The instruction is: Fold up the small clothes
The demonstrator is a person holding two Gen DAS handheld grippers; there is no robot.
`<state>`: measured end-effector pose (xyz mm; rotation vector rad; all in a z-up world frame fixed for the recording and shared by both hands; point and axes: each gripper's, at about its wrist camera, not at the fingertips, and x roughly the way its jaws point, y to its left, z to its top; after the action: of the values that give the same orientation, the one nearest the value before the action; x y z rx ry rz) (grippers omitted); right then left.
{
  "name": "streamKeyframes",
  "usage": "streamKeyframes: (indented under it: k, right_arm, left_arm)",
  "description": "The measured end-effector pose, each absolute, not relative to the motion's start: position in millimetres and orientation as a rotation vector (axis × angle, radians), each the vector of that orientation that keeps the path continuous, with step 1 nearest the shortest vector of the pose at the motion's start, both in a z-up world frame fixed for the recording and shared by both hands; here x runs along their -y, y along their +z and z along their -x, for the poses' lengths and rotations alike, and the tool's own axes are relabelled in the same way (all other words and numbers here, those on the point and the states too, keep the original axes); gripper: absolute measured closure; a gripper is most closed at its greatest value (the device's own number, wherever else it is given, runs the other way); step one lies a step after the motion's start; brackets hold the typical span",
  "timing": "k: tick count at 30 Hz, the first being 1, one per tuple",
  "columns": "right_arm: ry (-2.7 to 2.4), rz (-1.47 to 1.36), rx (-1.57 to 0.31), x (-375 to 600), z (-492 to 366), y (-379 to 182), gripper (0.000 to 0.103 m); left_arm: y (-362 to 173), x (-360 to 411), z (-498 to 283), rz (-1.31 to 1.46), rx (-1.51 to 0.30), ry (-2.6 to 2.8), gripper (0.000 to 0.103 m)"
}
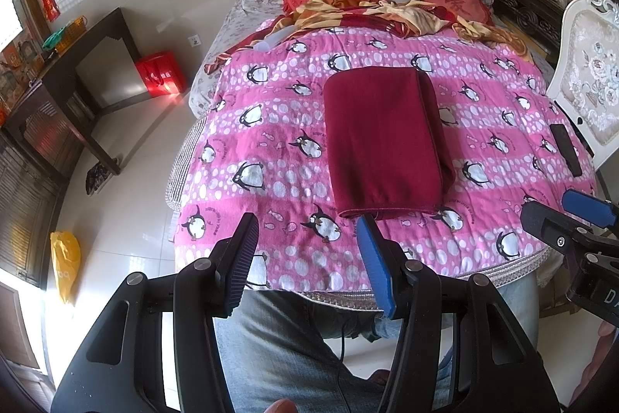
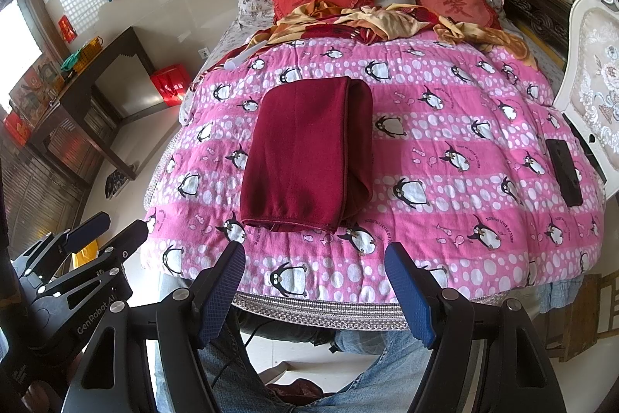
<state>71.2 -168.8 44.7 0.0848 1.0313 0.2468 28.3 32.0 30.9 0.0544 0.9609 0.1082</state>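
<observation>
Bright daylight from a window at nine o'clock, with glare on the glossy floor and wall tiles. Strong fisheye bending toward every edge, dark vignette in corners. Sharp focus throughout, shadows soft.

A folded maroon garment lies flat on the pink penguin quilt. The left gripper hangs over the quilt's near edge, fingers spread and empty, just short of the garment. The right gripper shows at the right edge. A black phone lies near the white chair.
</observation>
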Motion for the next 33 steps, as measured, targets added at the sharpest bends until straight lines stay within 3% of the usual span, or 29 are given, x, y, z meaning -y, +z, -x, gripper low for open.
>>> streamKeyframes:
  k: [33]
  right_arm:
    - [0.262, -0.074, -1.042, 171.5, -79.8, 41.6, 0.031]
  left_arm:
    - [23.9, -33.8, -38.5, -0.065, -0.980, 0.098, 0.050]
